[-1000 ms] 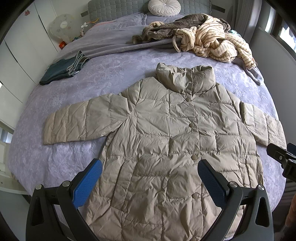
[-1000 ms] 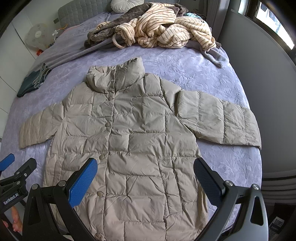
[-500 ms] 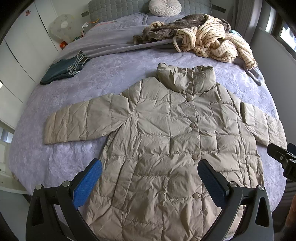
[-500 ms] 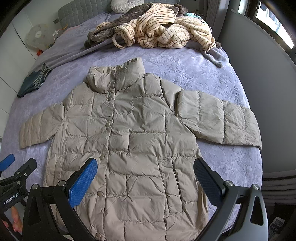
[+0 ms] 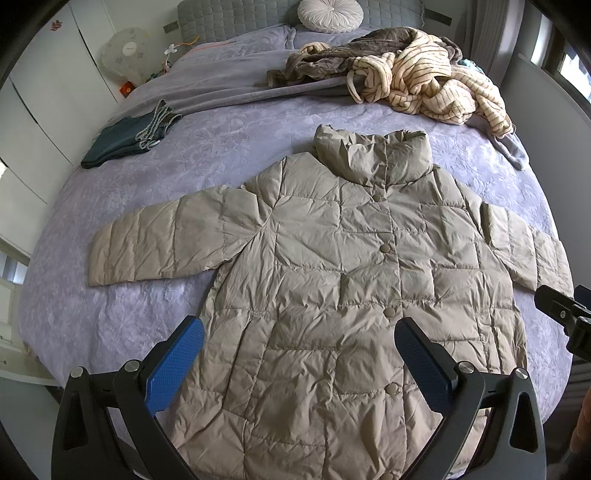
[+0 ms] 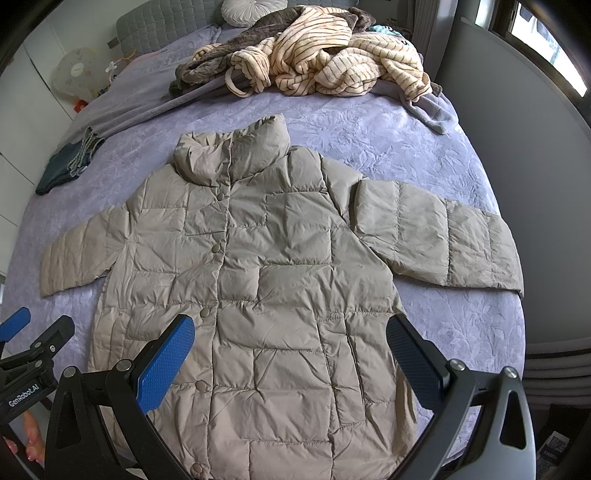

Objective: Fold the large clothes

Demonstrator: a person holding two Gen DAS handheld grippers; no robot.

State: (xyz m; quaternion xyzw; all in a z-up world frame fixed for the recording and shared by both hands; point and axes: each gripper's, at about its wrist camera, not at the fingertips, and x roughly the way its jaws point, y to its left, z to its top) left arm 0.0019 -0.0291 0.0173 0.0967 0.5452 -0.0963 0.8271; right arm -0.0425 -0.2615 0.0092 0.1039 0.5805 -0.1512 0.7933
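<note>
Left wrist view: the beige puffer coat [image 5: 351,280] is lying flat and buttoned on the purple bed [image 5: 221,147], sleeves out, with the left gripper [image 5: 299,354] spread wide above its hem, holding nothing. Right wrist view: same coat [image 6: 266,280], and the right gripper [image 6: 291,350] is also wide apart and empty over the lower half.

- A quilted jacket [image 5: 354,280] lies flat on the bed [image 5: 229,147] in front of you, collar pointing away, one sleeve stretched out to each side.
- Behind the collar, to your right, sits a heap of clothes [image 5: 406,77].
- A folded garment [image 5: 125,140] lies far left.
- A round cushion [image 5: 330,14] rests against the headboard behind the heap.
</note>
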